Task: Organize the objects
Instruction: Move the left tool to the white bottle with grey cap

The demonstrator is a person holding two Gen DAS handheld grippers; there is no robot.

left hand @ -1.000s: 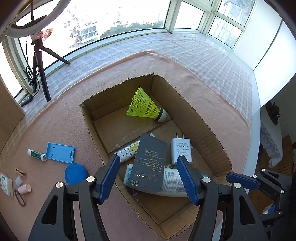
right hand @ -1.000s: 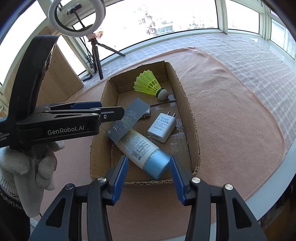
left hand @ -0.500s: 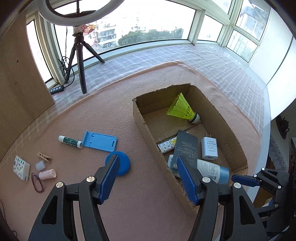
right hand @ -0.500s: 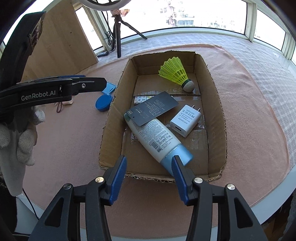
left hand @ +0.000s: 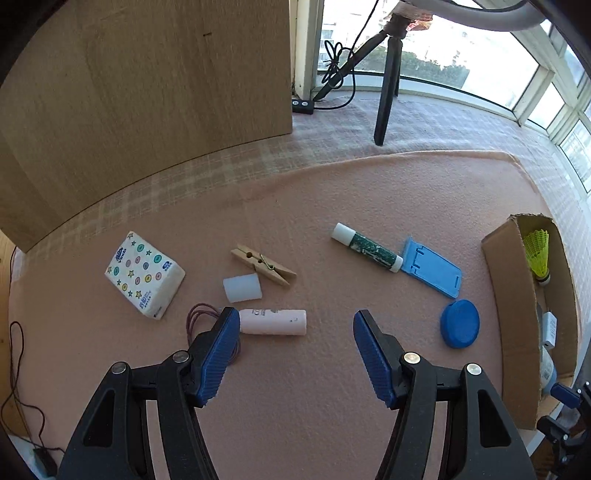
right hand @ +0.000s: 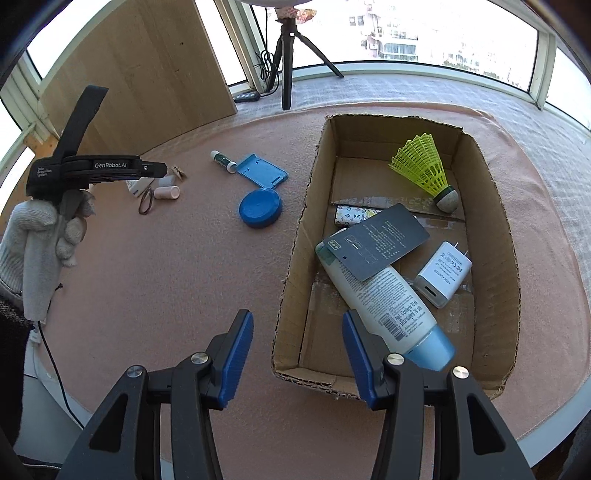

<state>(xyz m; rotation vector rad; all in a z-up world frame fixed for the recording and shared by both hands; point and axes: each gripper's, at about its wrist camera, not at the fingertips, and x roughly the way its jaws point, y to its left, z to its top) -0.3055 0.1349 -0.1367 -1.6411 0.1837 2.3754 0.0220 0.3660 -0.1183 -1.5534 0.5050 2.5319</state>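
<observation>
Pink mat point(left hand: 295, 206): both grippers' fingers point(left hand: 218, 354) point(right hand: 236, 354) spread wide, holding nothing.

Bright daylight comes through the windows point(right hand: 424, 33), which are blown out to white glare. The pink cloth point(left hand: 332, 206) is evenly lit and objects cast short, soft shadows. Both fisheye views bend straight lines and go black at the corners. Focus is sharp, with slight blur on the wooden panel point(left hand: 147, 92).

Left claw point(right hand: 147, 170) reads "GenRobot.AI" (white lettering).
</observation>
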